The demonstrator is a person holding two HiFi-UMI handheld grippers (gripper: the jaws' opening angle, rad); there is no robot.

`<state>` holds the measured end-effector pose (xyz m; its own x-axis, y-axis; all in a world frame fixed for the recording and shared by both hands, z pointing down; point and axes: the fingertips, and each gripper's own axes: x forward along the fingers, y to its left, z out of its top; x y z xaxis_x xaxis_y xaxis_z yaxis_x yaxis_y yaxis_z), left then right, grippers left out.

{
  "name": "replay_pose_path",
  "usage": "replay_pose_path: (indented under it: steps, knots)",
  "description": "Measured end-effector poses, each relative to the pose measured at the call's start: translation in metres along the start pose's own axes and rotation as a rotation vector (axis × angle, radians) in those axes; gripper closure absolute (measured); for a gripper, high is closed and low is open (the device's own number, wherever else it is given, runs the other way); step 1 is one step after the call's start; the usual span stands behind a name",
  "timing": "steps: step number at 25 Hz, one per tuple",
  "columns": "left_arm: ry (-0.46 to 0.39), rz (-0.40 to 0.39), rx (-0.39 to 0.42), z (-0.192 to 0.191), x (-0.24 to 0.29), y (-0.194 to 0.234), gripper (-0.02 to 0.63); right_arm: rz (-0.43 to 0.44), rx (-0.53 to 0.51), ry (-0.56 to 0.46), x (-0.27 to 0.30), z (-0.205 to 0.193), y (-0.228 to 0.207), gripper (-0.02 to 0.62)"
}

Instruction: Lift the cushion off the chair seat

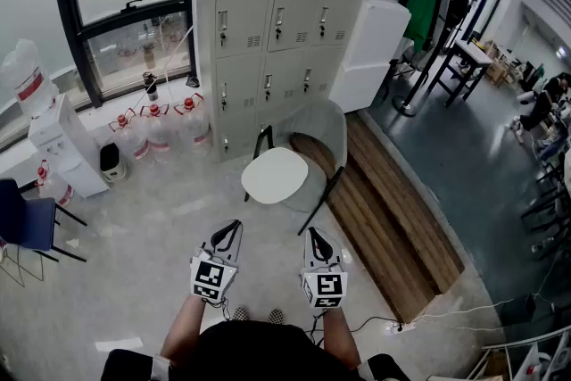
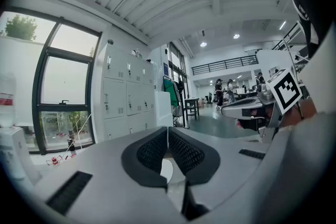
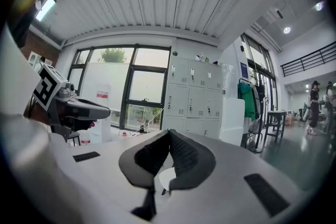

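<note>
A white oval cushion (image 1: 274, 176) lies on the seat of a grey-backed chair (image 1: 326, 128) with black legs, in front of the lockers. Both grippers hang short of it, near the person's body. My left gripper (image 1: 233, 228) is shut with nothing between its pads, and it points toward the chair. My right gripper (image 1: 313, 236) is beside it, also shut and empty. In the left gripper view the pads (image 2: 181, 150) meet at their tips, and a bit of the white cushion (image 2: 166, 170) shows below them. The right gripper view shows the same: touching pads (image 3: 184, 153), the cushion (image 3: 167, 179) beneath.
Grey lockers (image 1: 277, 22) stand behind the chair. Water bottles (image 1: 156, 128) and a water dispenser (image 1: 62, 143) line the window wall. A blue chair (image 1: 27, 223) is at the left. A wooden platform (image 1: 393, 219) runs along the right, with a cable and power strip (image 1: 397, 326) on the floor.
</note>
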<state>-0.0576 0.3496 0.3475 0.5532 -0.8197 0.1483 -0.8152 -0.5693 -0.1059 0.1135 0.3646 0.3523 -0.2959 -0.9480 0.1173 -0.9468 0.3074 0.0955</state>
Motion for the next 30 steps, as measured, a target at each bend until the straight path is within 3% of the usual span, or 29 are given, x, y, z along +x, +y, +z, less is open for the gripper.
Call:
replay_pose_path:
  steps: [12,30]
  knots:
    - [0.008,-0.013,-0.007,-0.005,0.001,0.002,0.583,0.023,0.025,-0.009,0.008,-0.004,0.009,0.566]
    - [0.005,-0.009,-0.075,-0.026,-0.014,0.065,0.583,-0.011,0.02,0.006,0.048,0.0,0.053,0.566]
